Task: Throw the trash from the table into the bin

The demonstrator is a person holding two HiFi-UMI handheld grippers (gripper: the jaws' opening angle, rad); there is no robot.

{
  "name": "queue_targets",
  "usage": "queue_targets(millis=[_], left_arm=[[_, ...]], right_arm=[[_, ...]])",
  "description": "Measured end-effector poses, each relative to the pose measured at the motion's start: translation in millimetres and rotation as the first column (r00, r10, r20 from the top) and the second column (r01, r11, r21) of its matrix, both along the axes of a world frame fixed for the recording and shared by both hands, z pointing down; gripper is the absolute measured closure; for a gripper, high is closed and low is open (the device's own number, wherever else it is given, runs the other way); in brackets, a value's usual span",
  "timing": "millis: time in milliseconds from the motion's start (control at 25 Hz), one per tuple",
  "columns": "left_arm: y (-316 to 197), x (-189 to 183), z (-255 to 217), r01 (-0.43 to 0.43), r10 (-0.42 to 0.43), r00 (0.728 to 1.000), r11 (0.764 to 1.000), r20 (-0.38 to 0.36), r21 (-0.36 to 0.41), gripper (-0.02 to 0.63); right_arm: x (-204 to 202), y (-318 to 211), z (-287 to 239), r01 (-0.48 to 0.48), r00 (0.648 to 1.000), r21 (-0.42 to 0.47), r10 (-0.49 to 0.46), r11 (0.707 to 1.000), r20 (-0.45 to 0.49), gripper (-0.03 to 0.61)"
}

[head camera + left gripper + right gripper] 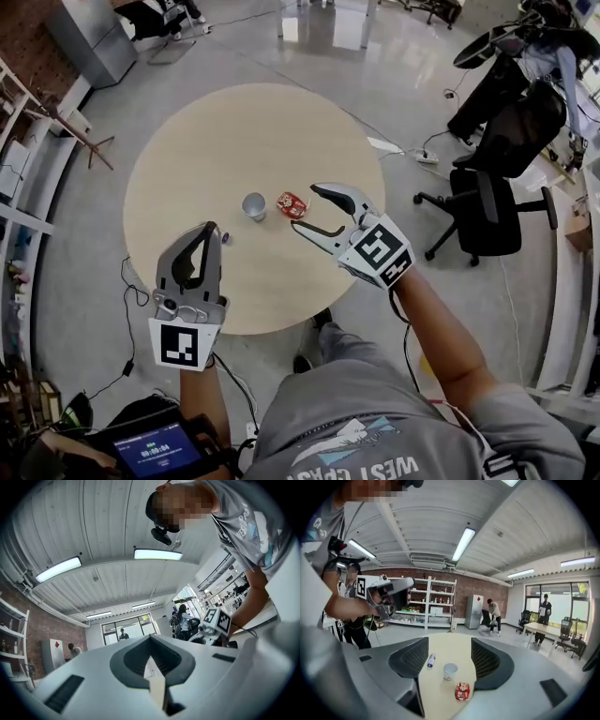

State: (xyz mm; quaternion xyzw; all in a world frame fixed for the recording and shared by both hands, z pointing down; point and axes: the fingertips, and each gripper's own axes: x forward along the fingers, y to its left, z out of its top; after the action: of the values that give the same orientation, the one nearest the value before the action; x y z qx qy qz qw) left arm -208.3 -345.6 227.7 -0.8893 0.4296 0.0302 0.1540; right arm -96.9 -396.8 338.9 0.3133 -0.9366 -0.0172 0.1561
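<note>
Grey shirt (375, 436) of the operator is nearest, with both grippers held out over the near side of the round table (234, 131). Right gripper (305, 208): jaws well apart, nothing between the pads, aimed slightly down at the trash. Left gripper (212, 231): jaws together, empty, nose up. Its own view is mostly ceiling.

Trash is three items in a loose row near mid-table:
- red packet (292, 204): lying flat, long axis roughly in line with the right gripper's aim. Just ahead of the open tips, no contact.
- paper cup (254, 206): upright, mouth up, just left of the packet with a small gap.
- small bottle (431, 660): on its side, long axis running away from the right gripper at a slight slant. In the head view it's just beside the left gripper's tip and partly hidden by it.

All three sit well in from the table edge, with bare tabletop beyond them. Floor (84, 234) is open around the table. Office chair (487, 211) on the right stands well apart, and a power strip (427, 157) lies between it and the table.
</note>
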Motion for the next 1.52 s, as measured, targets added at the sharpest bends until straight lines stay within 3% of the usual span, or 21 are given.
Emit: queue_targets(millis=[120, 320, 640, 840, 1200, 1400, 1520], left_arm=[[-33, -8, 27, 0.035, -0.035, 0.999, 0.997, 0.003, -0.064, 0.571], [-71, -21, 67, 0.093, -0.09, 0.996, 0.984, 0.023, -0.155, 0.571], [-123, -36, 131, 0.124, -0.125, 0.992, 0.96, 0.011, -0.251, 0.571], [-135, -37, 150, 0.123, -0.131, 0.991, 0.947, -0.008, -0.296, 0.571], [-122, -37, 147, 0.106, -0.118, 0.993, 0.949, -0.022, -0.298, 0.571], [-110, -43, 153, 0.116, -0.129, 0.991, 0.946, -0.024, -0.304, 0.571], [-101, -47, 146, 0.116, -0.128, 0.991, 0.95, -0.025, -0.291, 0.571]], right_arm=[[-16, -54, 81, 0.026, 0.996, -0.149, -0.039, 0.989, -0.086, 0.275], [-31, -112, 206, 0.007, 0.975, -0.344, -0.083, 0.939, -0.207, 0.268], [-37, -168, 332, -0.071, 0.9, -0.507, -0.163, 0.859, -0.403, 0.268], [-32, -174, 363, -0.132, 0.853, -0.537, -0.18, 0.833, -0.49, 0.268], [-24, -168, 371, -0.18, 0.883, -0.539, -0.105, 0.823, -0.456, 0.268], [-20, -170, 376, -0.191, 0.906, -0.519, -0.054, 0.833, -0.42, 0.268], [-18, -170, 349, -0.189, 0.924, -0.435, 0.009, 0.88, -0.382, 0.268]])
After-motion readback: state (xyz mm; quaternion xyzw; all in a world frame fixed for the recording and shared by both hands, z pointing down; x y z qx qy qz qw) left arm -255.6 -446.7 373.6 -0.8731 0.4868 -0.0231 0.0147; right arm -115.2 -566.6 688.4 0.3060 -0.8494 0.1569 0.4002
